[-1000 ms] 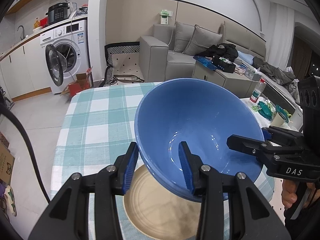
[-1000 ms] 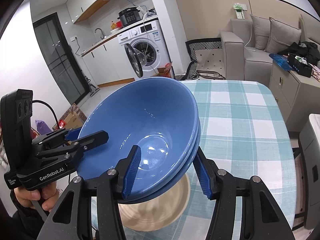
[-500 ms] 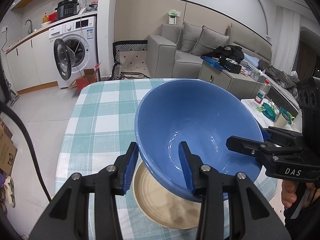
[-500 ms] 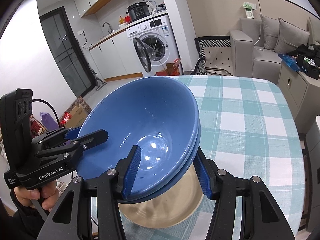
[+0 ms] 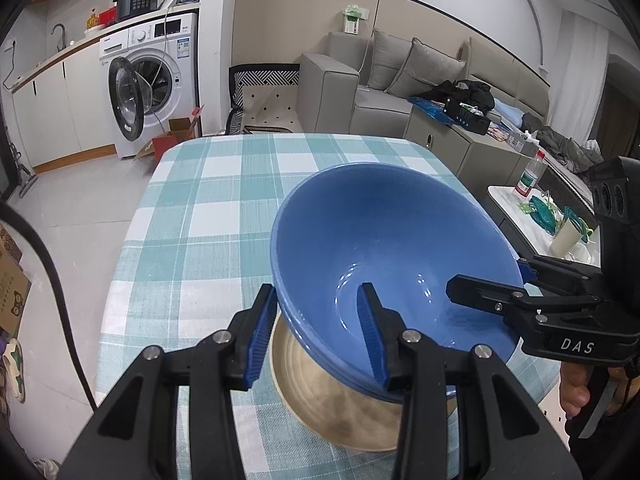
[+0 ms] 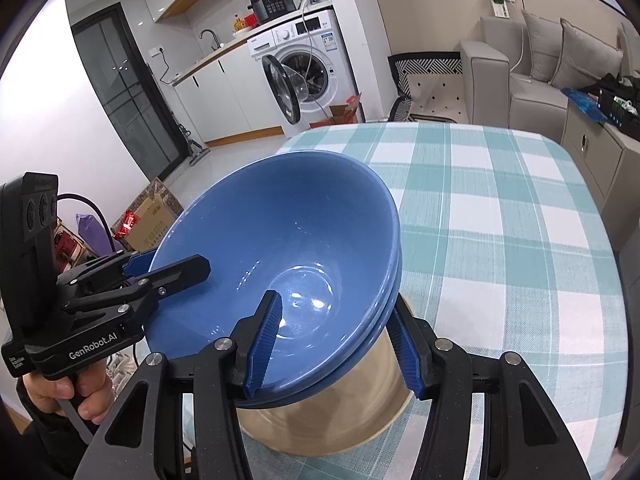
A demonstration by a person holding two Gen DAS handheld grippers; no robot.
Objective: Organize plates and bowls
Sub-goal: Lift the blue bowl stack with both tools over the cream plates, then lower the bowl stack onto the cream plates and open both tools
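Note:
A stack of nested blue bowls (image 5: 392, 248) (image 6: 280, 232) hangs tilted just over a beige plate (image 5: 340, 412) (image 6: 340, 412), which lies on the checked tablecloth near the table's front edge. My left gripper (image 5: 318, 336) is shut on the stack's near rim, one finger inside and one outside. My right gripper (image 6: 334, 348) grips the opposite rim the same way. Each gripper shows in the other's view, the right gripper (image 5: 488, 292) and the left gripper (image 6: 172, 268). The bowls hide the plate's middle, and I cannot tell whether they touch it.
The table (image 5: 208, 208) (image 6: 500, 216) carries a teal and white checked cloth. Beyond it are a washing machine (image 5: 152, 80) with its door open, a grey sofa (image 5: 360, 80), and a side table with a bottle (image 5: 528, 174). A hand (image 6: 60, 392) holds the left gripper's handle.
Both grippers have come down together with the bowls toward the plate. More of the plate and of the tablecloth now shows. The grips have not changed.

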